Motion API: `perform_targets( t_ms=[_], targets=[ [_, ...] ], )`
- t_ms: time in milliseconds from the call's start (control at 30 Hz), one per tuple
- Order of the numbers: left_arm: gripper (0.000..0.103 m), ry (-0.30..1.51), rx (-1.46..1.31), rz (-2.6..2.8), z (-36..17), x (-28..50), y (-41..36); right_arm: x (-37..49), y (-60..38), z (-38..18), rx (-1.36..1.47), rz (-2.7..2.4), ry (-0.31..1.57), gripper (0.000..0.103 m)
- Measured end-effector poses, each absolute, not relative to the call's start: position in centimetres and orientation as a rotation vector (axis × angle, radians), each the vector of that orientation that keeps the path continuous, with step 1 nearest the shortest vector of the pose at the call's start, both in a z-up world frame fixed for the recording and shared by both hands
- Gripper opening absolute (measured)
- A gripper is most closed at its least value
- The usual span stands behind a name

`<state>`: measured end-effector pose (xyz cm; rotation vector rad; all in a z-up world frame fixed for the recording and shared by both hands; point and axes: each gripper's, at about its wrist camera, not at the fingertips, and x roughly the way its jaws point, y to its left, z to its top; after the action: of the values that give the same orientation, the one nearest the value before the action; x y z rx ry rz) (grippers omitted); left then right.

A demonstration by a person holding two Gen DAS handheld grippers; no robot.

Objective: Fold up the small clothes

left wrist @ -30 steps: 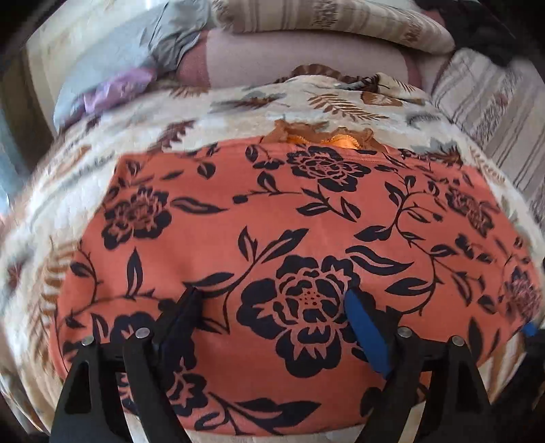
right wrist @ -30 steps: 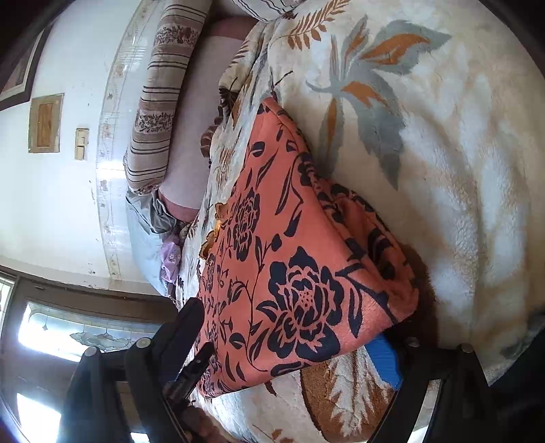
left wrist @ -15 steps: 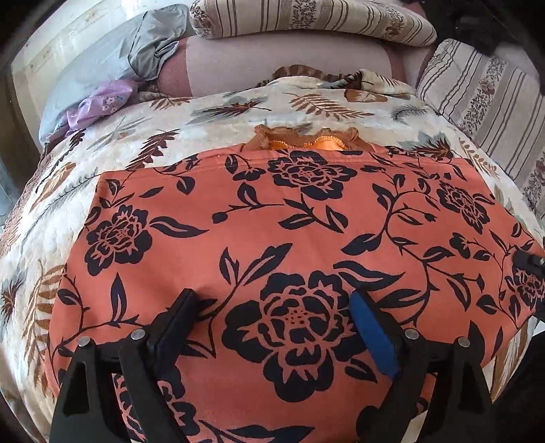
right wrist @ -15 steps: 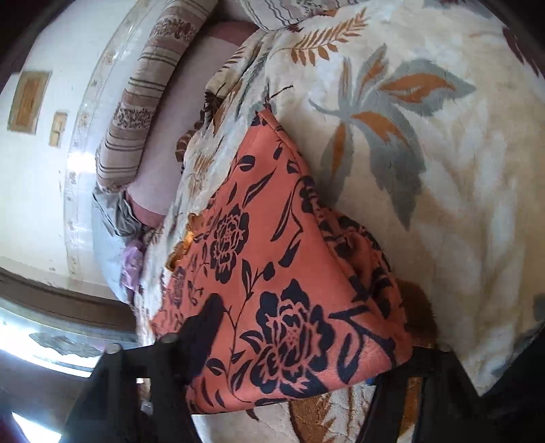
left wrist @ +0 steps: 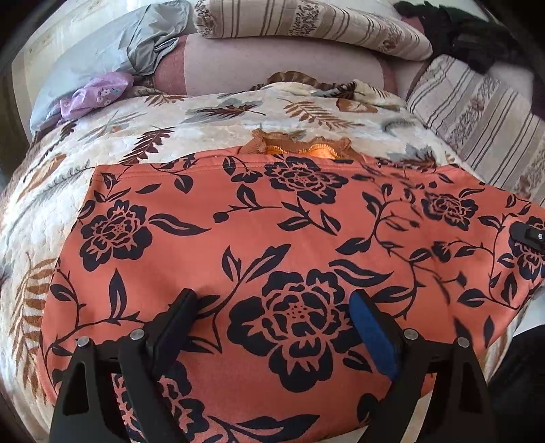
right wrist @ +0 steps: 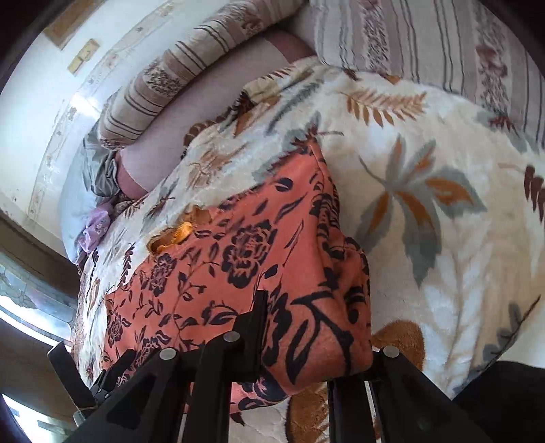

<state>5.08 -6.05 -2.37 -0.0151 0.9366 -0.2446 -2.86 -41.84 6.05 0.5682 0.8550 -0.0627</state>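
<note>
Orange garment (left wrist: 259, 238) with black flower print is lying spread on the blanket (left wrist: 211, 136) covering the bed; it is filling most of the left wrist view; a frilly orange edge (left wrist: 299, 148) is peeking out at its far hem.

Left gripper (left wrist: 272, 327) is hanging over the near part of the garment with its jaws standing wide apart; nothing is pinched between them; the big black flower is showing in the gap; whether the fingertips are touching the cloth, cannot tell.

Right gripper (right wrist: 299, 327) is at the garment's right corner; its jaws have just been closing and are now clenched on the cloth; the garment (right wrist: 238, 259) is bunching into a fold between them and the corner is sitting raised off the blanket (right wrist: 442, 211). In the left wrist view a small black part of the right gripper (left wrist: 529, 235) is showing at the right edge, on the garment.

Striped pillows (left wrist: 306, 24) are lying along the head of the bed; a grey cloth (left wrist: 112, 58) and a lilac cloth (left wrist: 95, 97) are sitting at the far left, well apart from the garment.
</note>
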Motion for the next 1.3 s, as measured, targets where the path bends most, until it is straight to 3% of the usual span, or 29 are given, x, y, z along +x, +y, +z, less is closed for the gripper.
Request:
perform_targets(
  t_ms=[200,367,467,900,933,967,1000,1033,1067,1300],
  targets=[
    [0.091,0.745,-0.463,-0.119,1.7,5.1,5.2,-2.1,-31.0,12.4,0.293,0.129,0.705,0.013],
    [0.09,0.764,-0.745,-0.091,0.3,5.1,12.0,-0.1,-21.9,5.6,0.119,0.294,0.87,0.013],
    [0.09,0.823,-0.798,-0.179,-0.7,5.6,11.5,0.8,-20.8,0.5,0.168,0.344,0.972,0.013],
    [0.09,1.125,-0.636,-0.405,-1.0,12.7,0.4,-0.6,-22.5,2.6,0.27,0.409,0.868,0.012],
    [0.081,1.123,-0.616,-0.419,-0.8,13.2,-0.4,-0.9,-22.3,2.8,0.252,0.413,0.857,0.012],
    [0.061,1.142,-0.592,-0.435,-0.8,13.9,-1.2,-1.1,-22.2,3.0,0.238,0.416,0.849,0.012],
    [0.049,1.179,-0.576,-0.436,-1.0,14.6,-1.7,-1.3,-22.1,3.0,0.223,0.418,0.843,0.012],
    [0.024,1.211,-0.556,-0.429,-1.4,15.2,-2.2,-1.6,-22.0,3.1,0.207,0.416,0.837,0.012],
    [0.017,1.22,-0.532,-0.429,-1.5,15.5,-2.6,-1.8,-21.9,3.2,0.191,0.414,0.829,0.012],
    [0.015,0.965,-0.434,-0.526,4.8,13.0,0.6,-2.5,-19.6,6.8,0.144,0.458,0.757,0.013]
  ],
)
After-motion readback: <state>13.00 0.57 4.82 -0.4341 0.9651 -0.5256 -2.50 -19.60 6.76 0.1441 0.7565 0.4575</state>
